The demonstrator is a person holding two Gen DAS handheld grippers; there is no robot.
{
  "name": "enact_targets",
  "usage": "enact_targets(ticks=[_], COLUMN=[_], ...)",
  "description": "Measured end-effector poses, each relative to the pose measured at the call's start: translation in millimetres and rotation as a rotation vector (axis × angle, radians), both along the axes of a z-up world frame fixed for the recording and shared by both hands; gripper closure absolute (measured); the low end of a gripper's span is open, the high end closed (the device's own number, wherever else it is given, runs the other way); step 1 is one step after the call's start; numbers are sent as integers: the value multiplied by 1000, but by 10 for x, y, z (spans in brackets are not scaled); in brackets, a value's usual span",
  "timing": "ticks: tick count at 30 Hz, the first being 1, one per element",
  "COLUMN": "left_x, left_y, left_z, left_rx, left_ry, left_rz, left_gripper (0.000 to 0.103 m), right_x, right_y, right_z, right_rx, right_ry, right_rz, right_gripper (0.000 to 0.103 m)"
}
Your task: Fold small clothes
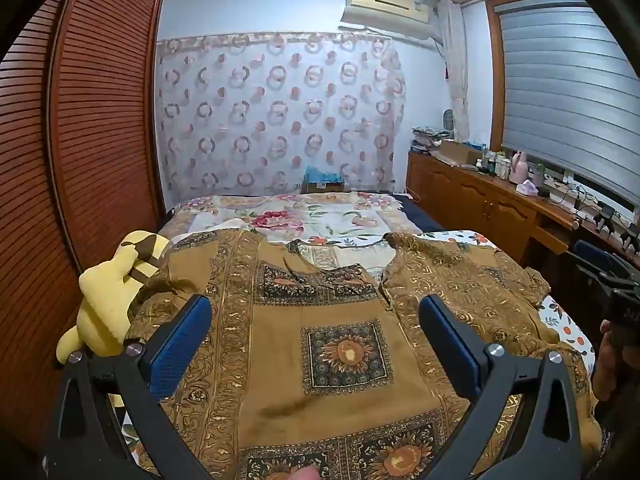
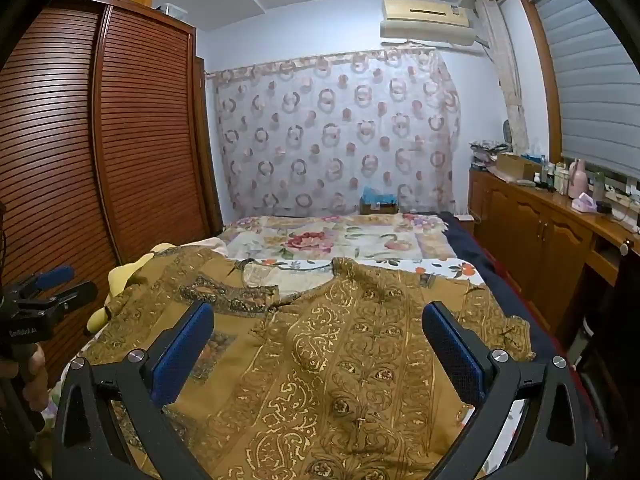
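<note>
Brown patterned shirt (image 1: pixel 340 344) spread flat on bed (image 1: pixel 320 216), yellow plush (image 1: pixel 108 304) just beside its left sleeve. Left gripper (image 1: pixel 316 320) and right gripper (image 2: pixel 318 326) above shirt, both wide apart, holding nothing.

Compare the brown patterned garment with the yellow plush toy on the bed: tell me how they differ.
The brown patterned garment lies spread flat across the bed; the yellow plush toy sits bunched at the bed's left edge by the wardrobe. The garment is brown with gold scrollwork and sunflower squares; the toy is plain yellow with dark brown markings. The garment covers far more of the bed than the toy. Both rest on the bed, held by neither open gripper.
</note>
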State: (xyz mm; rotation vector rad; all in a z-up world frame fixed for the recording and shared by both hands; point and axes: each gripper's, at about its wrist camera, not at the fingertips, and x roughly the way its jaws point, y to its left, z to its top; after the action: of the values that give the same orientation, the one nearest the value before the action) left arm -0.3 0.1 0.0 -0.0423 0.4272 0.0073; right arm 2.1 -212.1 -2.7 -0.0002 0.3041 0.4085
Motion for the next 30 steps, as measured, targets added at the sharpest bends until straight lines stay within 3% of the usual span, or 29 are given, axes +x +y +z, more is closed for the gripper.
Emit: enact_targets(ticks=[30], left_x=[-19], left_y=[-45], left_z=[33], left_rx=[22], left_ry=[-3], left_rz=[1], left_gripper=[0], right_x=[10], right_y=[13], right_z=[1], right_rx=[-1], right_ry=[3], right_rz=[5], right_gripper=[0])
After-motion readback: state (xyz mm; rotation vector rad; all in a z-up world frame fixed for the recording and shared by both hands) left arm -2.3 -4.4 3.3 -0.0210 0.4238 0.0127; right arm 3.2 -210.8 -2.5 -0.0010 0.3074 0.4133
